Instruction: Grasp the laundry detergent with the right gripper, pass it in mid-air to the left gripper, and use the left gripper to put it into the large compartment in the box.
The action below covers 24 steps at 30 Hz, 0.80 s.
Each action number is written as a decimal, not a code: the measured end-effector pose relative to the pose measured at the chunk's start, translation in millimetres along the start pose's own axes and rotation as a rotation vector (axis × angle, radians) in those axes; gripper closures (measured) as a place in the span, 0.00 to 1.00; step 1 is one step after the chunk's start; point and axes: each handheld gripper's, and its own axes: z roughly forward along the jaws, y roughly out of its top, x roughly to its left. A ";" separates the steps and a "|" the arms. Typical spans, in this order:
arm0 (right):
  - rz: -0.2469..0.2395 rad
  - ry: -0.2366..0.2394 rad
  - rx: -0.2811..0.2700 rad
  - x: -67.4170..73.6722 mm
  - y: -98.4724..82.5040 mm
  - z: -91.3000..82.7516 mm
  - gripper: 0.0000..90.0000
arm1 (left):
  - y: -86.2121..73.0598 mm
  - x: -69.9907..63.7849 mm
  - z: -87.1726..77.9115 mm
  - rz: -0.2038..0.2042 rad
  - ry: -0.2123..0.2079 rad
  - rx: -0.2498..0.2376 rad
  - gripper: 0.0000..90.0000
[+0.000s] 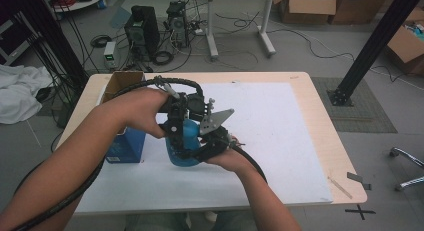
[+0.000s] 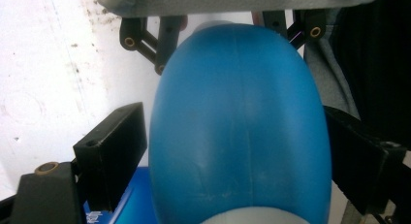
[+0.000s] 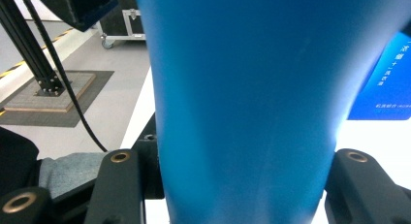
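A blue plastic bottle (image 1: pixel 186 141) is held over the white mat (image 1: pixel 280 121) near the middle of the table, with both grippers on it. My left gripper (image 1: pixel 176 131) comes in from the left and is shut on the bottle's rounded body (image 2: pixel 237 127), a black jaw pressed against each side. My right gripper (image 1: pixel 209 147) holds it from the right and front. In the right gripper view the bottle (image 3: pixel 247 98) stands between both jaws, which touch it. Much of the bottle is hidden by the grippers in the high view.
A blue carton (image 1: pixel 125 143) with an open brown top stands just left of the bottle, also seen as the carton (image 3: pixel 387 78). A thin strip (image 1: pixel 340 186) lies near the table's front right corner. A black post (image 1: pixel 370 46) rises beyond the right edge.
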 end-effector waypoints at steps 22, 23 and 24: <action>0.008 0.006 -0.017 -0.4 1.5 1.0 0.50 | -4.0 -2.1 -2.2 -0.007 0.029 0.005 0.31; 0.008 0.007 -0.017 -0.4 1.5 1.0 0.50 | -4.0 -2.1 -2.2 -0.007 0.029 0.004 0.31; 0.009 0.007 -0.017 -0.5 1.5 1.0 0.50 | -3.9 -2.1 -2.2 -0.008 0.029 0.004 0.31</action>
